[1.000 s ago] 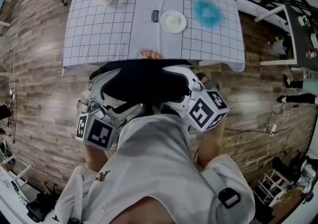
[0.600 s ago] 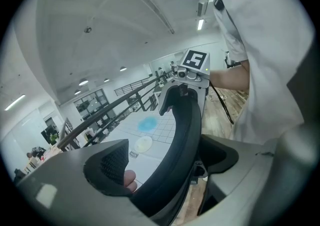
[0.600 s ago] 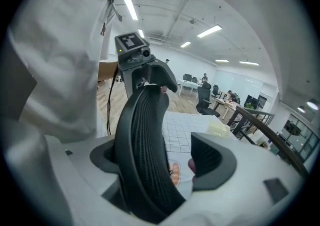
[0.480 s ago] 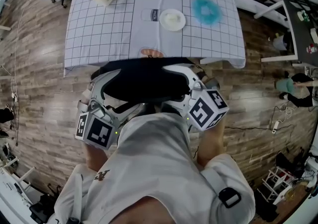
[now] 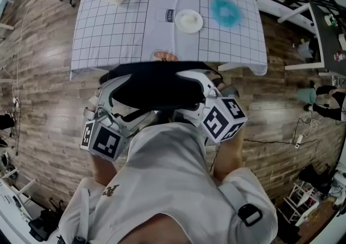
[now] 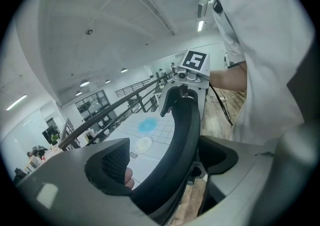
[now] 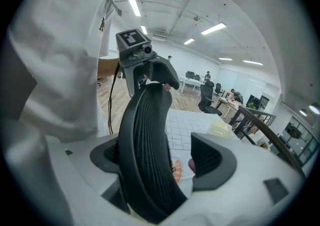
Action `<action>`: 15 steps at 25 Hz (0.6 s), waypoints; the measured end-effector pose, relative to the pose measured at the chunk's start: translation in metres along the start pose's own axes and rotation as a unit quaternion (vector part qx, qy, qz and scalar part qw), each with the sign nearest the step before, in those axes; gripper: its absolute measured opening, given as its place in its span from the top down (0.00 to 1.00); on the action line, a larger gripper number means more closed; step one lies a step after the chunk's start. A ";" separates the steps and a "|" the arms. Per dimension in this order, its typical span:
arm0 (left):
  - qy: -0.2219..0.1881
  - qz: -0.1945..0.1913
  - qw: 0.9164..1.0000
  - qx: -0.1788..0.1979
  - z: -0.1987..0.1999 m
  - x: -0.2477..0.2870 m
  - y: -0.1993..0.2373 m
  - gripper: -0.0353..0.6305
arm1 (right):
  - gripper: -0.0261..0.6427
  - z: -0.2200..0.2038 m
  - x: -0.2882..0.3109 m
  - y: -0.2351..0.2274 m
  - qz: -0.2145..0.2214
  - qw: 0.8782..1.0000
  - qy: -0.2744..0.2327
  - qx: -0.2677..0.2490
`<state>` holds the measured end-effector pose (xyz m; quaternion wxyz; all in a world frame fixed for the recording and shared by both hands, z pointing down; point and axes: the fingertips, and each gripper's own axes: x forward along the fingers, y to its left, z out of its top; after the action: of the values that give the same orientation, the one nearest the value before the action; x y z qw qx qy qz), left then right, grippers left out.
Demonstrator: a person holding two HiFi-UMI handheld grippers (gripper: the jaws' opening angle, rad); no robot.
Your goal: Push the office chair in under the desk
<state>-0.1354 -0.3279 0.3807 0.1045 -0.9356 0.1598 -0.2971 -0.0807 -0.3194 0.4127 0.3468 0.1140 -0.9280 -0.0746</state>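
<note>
While office chair backrest (image 5: 154, 88) stands between them, left tongs (image 6: 165, 164), right tongs (image 7: 160, 162) spread.

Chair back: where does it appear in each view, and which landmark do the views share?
Head view: chair back, black arc at centre.
Left gripper view: curved black band, centre to bottom.
Right gripper view: mesh band, centre-left to bottom.
Shared landmark: checked desk, beyond the back in every view.

You can read nothing: the shirt logo (image 5: 112, 191), lower left, and the desk label (image 5: 169, 15), top centre, are too blurred.
</note>
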 end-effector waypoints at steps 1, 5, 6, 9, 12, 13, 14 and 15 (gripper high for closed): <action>-0.001 0.001 1.000 0.001 0.000 0.000 0.000 0.31 | 0.39 0.000 0.000 0.000 -0.002 1.000 0.000 0.000; -0.007 0.006 1.000 0.004 0.000 -0.003 -0.003 0.31 | 0.39 0.000 -0.001 0.002 -0.008 1.000 0.002 -0.003; -0.009 0.008 1.000 0.004 0.001 -0.003 -0.003 0.32 | 0.39 0.001 -0.001 0.003 -0.009 1.000 0.002 -0.003; -0.012 0.013 1.000 0.005 0.002 -0.005 -0.005 0.33 | 0.39 0.005 -0.007 0.005 -0.012 1.000 -0.010 0.001; -0.016 0.016 1.000 0.003 0.004 -0.006 -0.006 0.35 | 0.39 0.013 -0.016 0.006 -0.013 0.999 -0.032 0.009; -0.019 0.017 1.000 0.001 0.005 -0.007 -0.006 0.36 | 0.39 0.015 -0.020 0.007 -0.013 0.999 -0.038 0.010; -0.022 0.017 1.000 -0.002 0.006 -0.008 -0.006 0.37 | 0.39 0.016 -0.022 0.008 -0.015 0.999 -0.042 0.010; -0.024 0.018 1.000 -0.005 0.007 -0.009 -0.007 0.38 | 0.39 0.018 -0.025 0.009 -0.016 0.999 -0.046 0.010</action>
<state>-0.1368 -0.3175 0.3723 0.1092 -0.9398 0.1759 -0.2717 -0.0755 -0.3032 0.3859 0.3015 0.1286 -0.9416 -0.0765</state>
